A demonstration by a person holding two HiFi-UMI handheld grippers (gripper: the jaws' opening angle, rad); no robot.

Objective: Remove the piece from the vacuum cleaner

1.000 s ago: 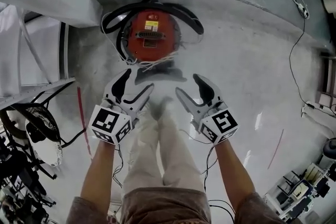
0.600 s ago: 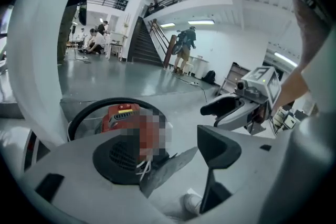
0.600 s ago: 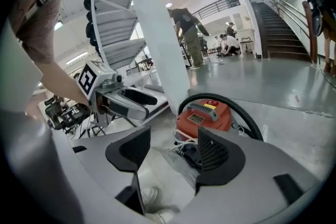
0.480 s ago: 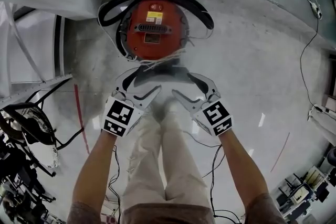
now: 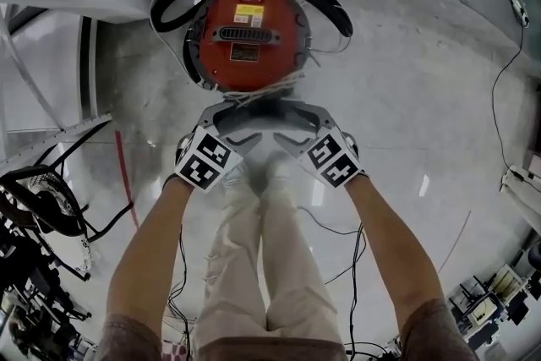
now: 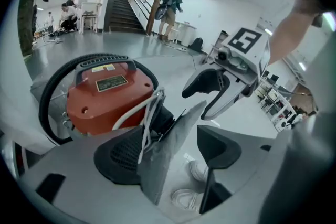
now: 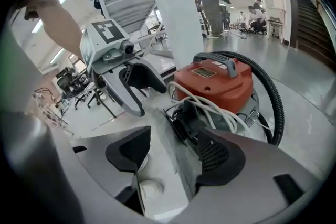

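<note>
A red vacuum [image 5: 245, 34] stands on the grey floor [image 5: 406, 97], with a black hose [image 5: 169, 8] looped round its far side and a white cord [image 5: 264, 90] bunched at its near side. The grey piece [image 5: 258, 112] sticks out from that near side, toward the person's legs [image 5: 262, 232].

The left gripper [image 5: 248, 123] and right gripper [image 5: 279, 123] meet over the piece from either side, tips close together. In the left gripper view the 2 fingers [image 6: 123, 157] are apart, with the piece standing between them, against the left one. In the right gripper view the 2 pads [image 7: 220, 157] are also apart, and the piece lies along the right one. Neither is clamped on it.
</note>
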